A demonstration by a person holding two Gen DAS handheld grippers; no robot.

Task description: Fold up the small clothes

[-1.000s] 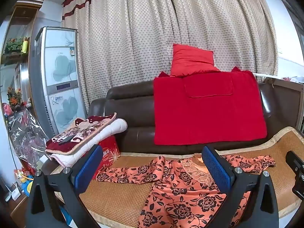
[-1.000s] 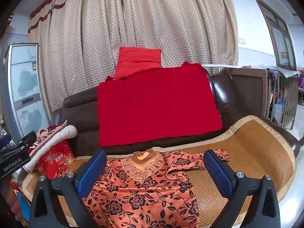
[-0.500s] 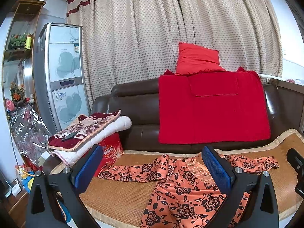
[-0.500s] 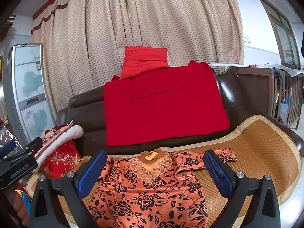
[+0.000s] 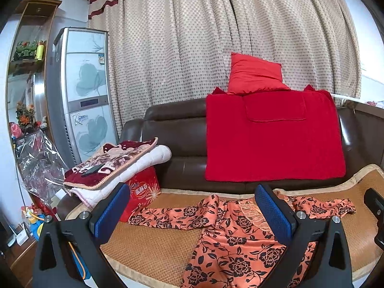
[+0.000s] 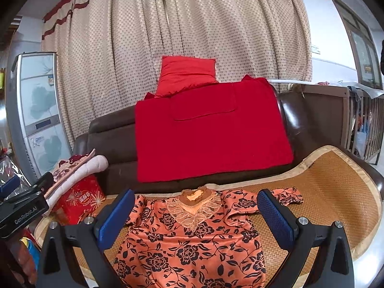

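Orange blouse (image 6: pixel 192 237) with black flowers lies flat on the woven mat (image 6: pixel 336 180) that covers the sofa seat, its lace collar toward the backrest, one sleeve stretched to the left (image 5: pixel 168 216) and the other to the right (image 6: pixel 285 195), a little wrinkled. Compared with one second before, the blouse has not moved at all; only the view of both cameras has shifted a little, so the curtain and the tall cabinet take more of the picture, which tells me the person was only adjusting the position of the two tools. For the task this means, I think, that folding has not begun and the first grasp is still to come. Left tongs (image 5: pixel 192 213) are spread wide, holding nothing, and they hang above the left sleeve without touching it. Right tongs (image 6: pixel 194 216) are also released wide and empty, framing the collar and chest of the blouse from above. Behind stands the brown sofa (image 5: pixel 175 134) with a red blanket (image 6: pixel 211 134) over its back, and a pile of folded quilts (image 5: pixel 115 165) lies at the left end.
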